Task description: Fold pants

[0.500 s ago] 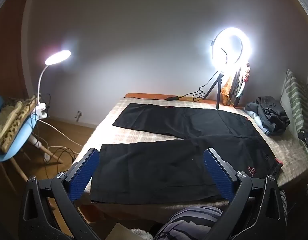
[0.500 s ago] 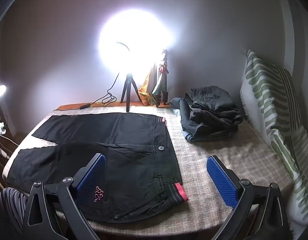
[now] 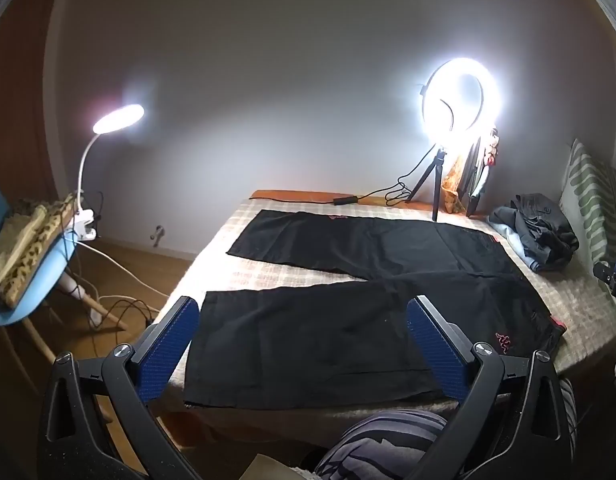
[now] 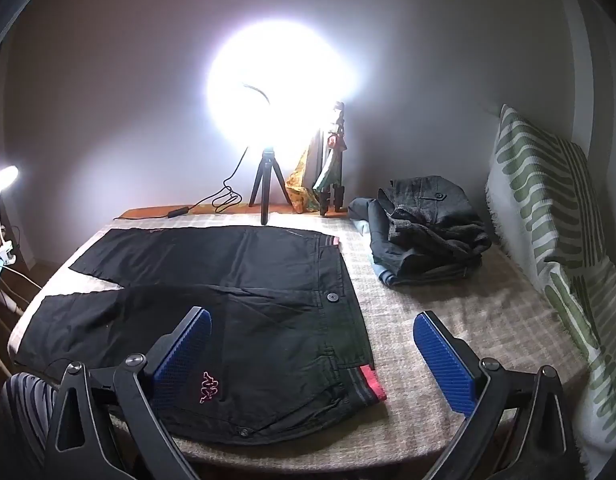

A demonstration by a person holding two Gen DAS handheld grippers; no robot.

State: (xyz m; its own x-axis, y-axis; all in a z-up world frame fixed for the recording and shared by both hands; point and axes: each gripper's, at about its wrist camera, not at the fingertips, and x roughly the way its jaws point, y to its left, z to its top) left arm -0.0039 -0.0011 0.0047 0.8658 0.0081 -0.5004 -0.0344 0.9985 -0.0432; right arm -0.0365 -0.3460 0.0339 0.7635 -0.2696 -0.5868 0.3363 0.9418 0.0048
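- Closest to me, the left gripper [image 3: 303, 336] hangs over the near edge of the bed with its blue-padded jaws spread wide and nothing between the pads.
- The right gripper [image 4: 312, 350] is likewise held above the bed, jaws fully apart, gripping nothing.
- Just under the left jaws, at the very near edge, a striped dark cushion-like thing [image 3: 384, 444] pokes up; I cannot tell what it is.
- The black pants [image 3: 348, 320] lie flat on the checked bed cover [image 4: 448, 304], legs splayed apart. The near leg runs across between and beyond the left jaws.
- The waistband, with its red-tipped end and a pink logo, sits between the right jaws, nearer the left pad; bare cover lies ahead of the right pad.
- Further off, beyond the right jaws and to their right, a pile of dark folded clothes [image 4: 424, 228] rests on the cover, well apart from the pants.
- A green-and-white patterned cushion [image 4: 548, 216] stands along the far right side.
- At the back, ahead of both jaws, a lit ring light [image 3: 460, 100] stands on a small tripod.
- Off to the left of the left jaws, a blue chair [image 3: 23, 280] carries a clip-on lamp [image 3: 117, 118], also lit.
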